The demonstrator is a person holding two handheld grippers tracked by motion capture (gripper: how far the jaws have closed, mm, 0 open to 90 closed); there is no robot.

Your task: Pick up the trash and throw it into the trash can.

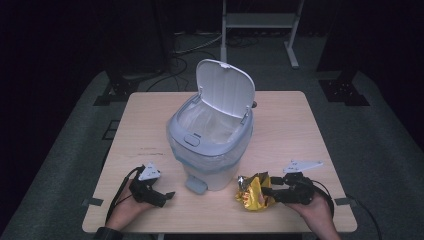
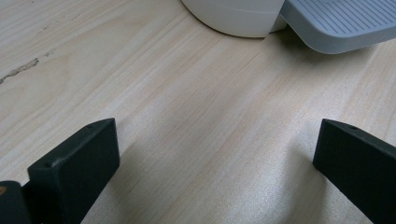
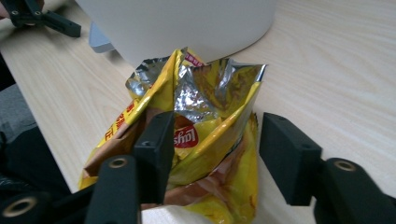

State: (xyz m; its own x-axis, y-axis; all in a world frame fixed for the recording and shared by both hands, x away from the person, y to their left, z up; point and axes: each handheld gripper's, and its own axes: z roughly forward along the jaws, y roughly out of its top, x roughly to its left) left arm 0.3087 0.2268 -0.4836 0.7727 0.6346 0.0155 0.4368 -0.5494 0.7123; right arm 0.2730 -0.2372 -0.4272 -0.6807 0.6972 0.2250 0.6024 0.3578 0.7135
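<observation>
A crumpled yellow chip bag (image 1: 252, 192) lies on the table just right of the bin's base, its torn foil mouth (image 3: 205, 88) facing the bin. My right gripper (image 1: 267, 192) is open, its two jaws straddling the bag's near end (image 3: 219, 144); the left jaw touches the bag and the right jaw stands at its edge. A white pedal bin (image 1: 210, 145) with a clear liner stands mid-table, lid (image 1: 225, 87) raised. My left gripper (image 1: 167, 196) rests open on bare wood (image 2: 215, 158), left of the bin's grey pedal (image 2: 341, 23).
The wooden table (image 1: 295, 125) has free room on both sides of the bin. The pedal (image 1: 196, 185) juts toward the front edge. In the right gripper view the left gripper (image 3: 42, 18) is at the far top left. Dark floor, cables and stands surround the table.
</observation>
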